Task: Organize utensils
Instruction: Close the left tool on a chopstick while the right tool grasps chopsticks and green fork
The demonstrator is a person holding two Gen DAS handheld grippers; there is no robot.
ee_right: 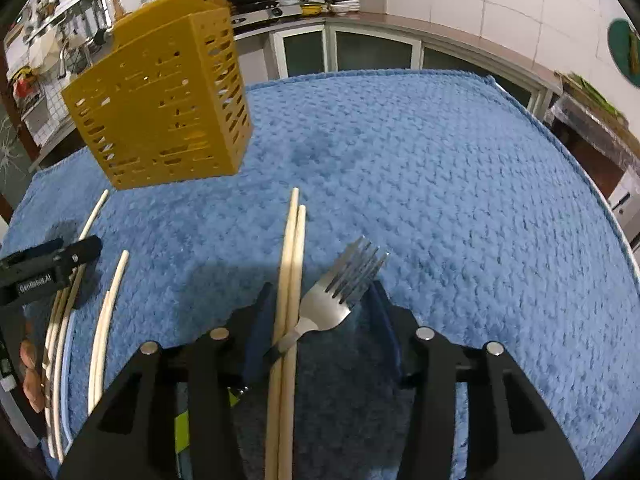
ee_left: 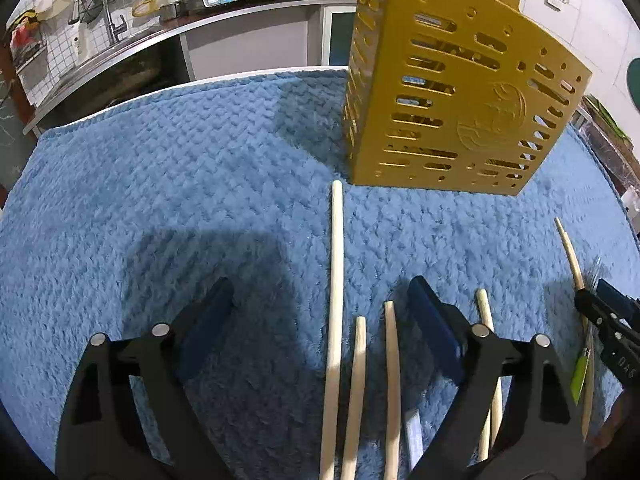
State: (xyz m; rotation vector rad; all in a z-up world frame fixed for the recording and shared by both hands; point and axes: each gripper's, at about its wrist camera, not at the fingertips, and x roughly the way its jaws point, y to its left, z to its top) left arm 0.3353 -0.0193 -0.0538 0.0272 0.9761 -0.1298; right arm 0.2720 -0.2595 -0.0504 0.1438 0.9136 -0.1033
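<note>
A yellow perforated utensil holder (ee_left: 460,92) stands upright on the blue towel (ee_left: 180,200); it also shows in the right wrist view (ee_right: 160,100). My left gripper (ee_left: 320,304) is open, low over several wooden chopsticks (ee_left: 335,280) that lie between and beside its fingers. My right gripper (ee_right: 320,300) is open around a pair of chopsticks (ee_right: 290,280) and a metal fork (ee_right: 340,292) lying on the towel. The fork crosses the chopsticks near my left finger. The right gripper's tip shows at the right edge of the left wrist view (ee_left: 604,312).
More loose chopsticks (ee_right: 106,320) lie left of my right gripper, near the left gripper (ee_right: 48,264). A green-and-white item (ee_left: 580,376) lies by the right gripper. Kitchen counters with a stove and sink (ee_left: 108,20) lie beyond the table edge.
</note>
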